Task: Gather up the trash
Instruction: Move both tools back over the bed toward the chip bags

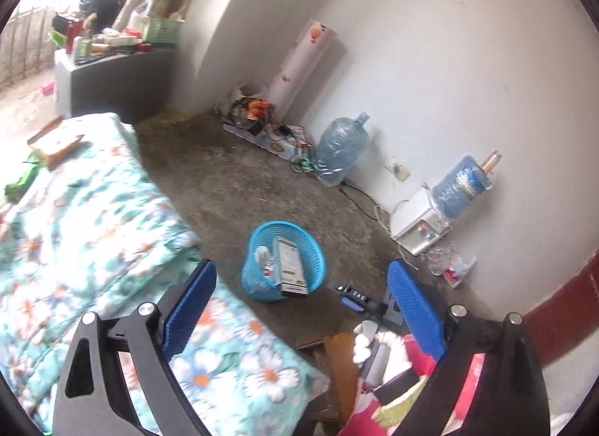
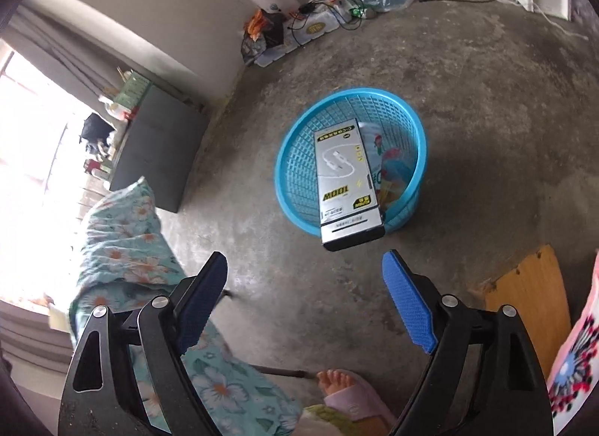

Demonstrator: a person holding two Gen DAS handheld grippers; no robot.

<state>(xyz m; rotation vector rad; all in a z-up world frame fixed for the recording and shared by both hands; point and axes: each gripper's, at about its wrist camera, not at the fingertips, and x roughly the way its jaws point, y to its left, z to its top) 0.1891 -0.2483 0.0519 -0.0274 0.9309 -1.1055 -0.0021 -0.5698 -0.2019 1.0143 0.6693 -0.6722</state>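
Blue plastic basket (image 2: pixel 350 159) is standing on the concrete floor (image 2: pixel 486 106), directly ahead of the right gripper (image 2: pixel 305 267) and slightly to its right in that gripper's view. A grey cardboard box (image 2: pixel 346 181) is leaning inside the basket, its long axis running from the far rim toward the camera, with its near end overhanging the near rim and pointing at the gap between the fingers. Those fingers (image 2: pixel 406 305) are standing spread wide, with nothing between them; the box is lying clear of them, just beyond their tips. Other small wrappers (image 2: pixel 389 162) are lying in the basket beside the box.

In the left wrist view the left gripper (image 1: pixel 299 286) is hanging above the edge of the flowered quilt (image 1: pixel 93 211), its fingers (image 1: pixel 189 308) likewise spread and empty, and the basket (image 1: pixel 282 260) is sitting further off, with the right gripper visible just beside it. The right hand is therefore the nearer one to the basket. Judged from this, the box is deposited though not fully settled. A green wrapper (image 1: pixel 22 179) and a flat carton (image 1: pixel 56 144) are lying on the quilt to the left, nearer the left hand; these are probably next.
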